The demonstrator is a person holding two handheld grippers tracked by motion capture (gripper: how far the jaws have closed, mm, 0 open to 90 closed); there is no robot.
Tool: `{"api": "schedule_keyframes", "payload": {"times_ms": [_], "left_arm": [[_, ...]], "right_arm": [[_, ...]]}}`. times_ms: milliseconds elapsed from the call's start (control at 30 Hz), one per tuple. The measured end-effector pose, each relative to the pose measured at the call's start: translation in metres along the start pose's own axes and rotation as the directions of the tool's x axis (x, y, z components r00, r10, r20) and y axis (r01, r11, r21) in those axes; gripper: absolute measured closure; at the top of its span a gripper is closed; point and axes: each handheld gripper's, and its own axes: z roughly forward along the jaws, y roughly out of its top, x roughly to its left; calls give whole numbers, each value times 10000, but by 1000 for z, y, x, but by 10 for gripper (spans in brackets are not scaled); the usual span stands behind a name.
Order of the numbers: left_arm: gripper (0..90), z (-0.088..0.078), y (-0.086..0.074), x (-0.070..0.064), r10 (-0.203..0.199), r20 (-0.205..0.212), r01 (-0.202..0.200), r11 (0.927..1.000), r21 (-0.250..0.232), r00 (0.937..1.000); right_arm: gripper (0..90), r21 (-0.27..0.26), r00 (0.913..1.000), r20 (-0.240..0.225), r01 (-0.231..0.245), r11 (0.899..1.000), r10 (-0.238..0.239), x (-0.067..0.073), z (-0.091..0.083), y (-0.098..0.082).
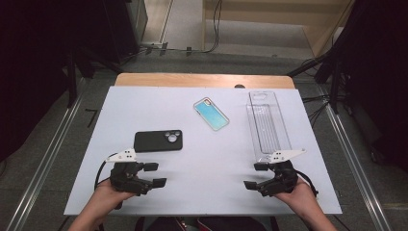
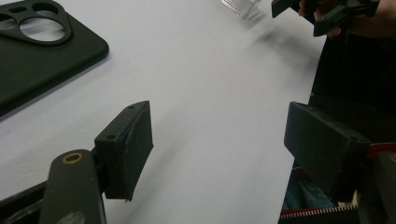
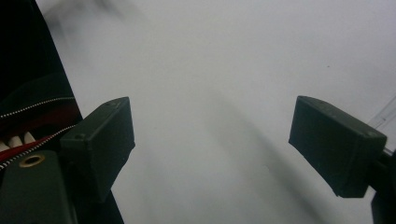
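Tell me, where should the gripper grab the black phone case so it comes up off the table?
Probably across its two long edges, near the middle. The black phone case lies flat with its long sides running left to right, so the open left gripper, just in front of it, could come down from above with one jaw on each long edge, away from the camera hole, where the rim looks thinner.

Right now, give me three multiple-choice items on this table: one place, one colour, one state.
1. The black phone case with camera cutouts lies nearest:
A. left tool
B. right tool
C. far table edge
2. The phone face shows:
A. red
B. light blue
C. black
3. The clear plastic tray is:
A. stacked on the case
B. empty
C. gripped

Key: 1 A, the case sits just beyond the left tool. 2 B, the phone's top face is pale blue. 3 B, nothing lies inside it, and both tools are open.
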Motion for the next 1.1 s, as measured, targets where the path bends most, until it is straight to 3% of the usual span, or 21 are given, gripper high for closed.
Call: {"api": "schedule_keyframes", "payload": {"times_ms": [567,1100], "left_arm": [[242,0,-1,0,40,63,-40,10000,51,10000],[242,-1,-1,2,-134,-154,133,9999,-79,9998]], "right_arm": [[122,-94,10000,67,40,9999,-39,0,-1,-1],[122,-186,9999,111,40,9998,-38,0,0,-1]]}}
